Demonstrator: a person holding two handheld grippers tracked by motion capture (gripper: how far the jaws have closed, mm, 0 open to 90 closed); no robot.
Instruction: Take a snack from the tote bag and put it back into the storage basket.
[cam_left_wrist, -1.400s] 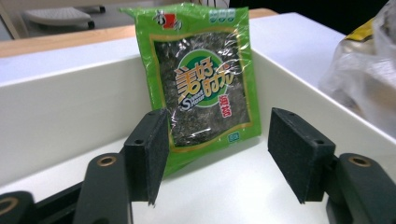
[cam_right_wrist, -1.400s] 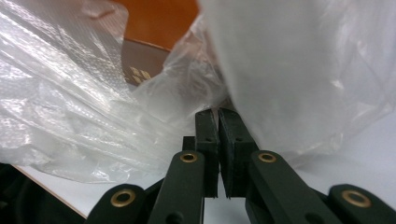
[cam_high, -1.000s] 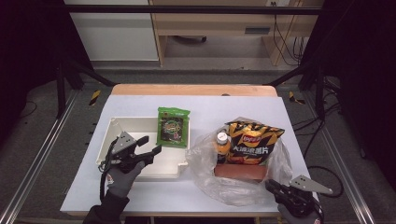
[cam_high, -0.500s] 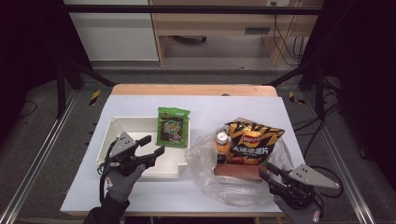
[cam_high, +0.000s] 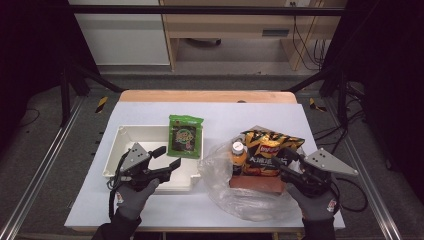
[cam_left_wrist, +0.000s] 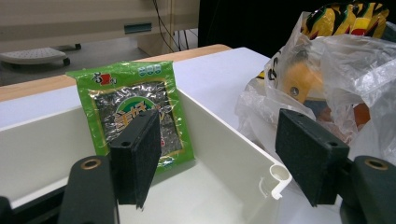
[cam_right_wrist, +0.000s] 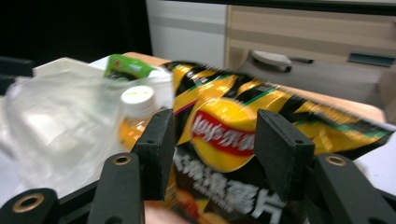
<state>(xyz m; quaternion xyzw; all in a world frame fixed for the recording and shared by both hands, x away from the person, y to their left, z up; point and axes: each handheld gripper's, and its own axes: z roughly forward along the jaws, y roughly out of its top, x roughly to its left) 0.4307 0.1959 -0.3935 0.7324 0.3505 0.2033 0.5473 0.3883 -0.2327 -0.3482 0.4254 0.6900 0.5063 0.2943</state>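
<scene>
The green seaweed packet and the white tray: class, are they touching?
Touching. In the left gripper view the green seaweed packet stands inside the white tray, leaning on its far wall with its bottom edge on the floor.

Chip bag (cam_high: 270, 150): yellow with black stripes. Seaweed packet (cam_high: 185, 136): green. Bottle (cam_high: 239, 156): orange, white cap. Tray (cam_high: 116, 152): white.

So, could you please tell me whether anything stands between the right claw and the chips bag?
Nothing visible does. The right claw, whose jaws have just been opening, faces the chips bag directly; the orange bottle and clear plastic bag sit off to one side.
</scene>
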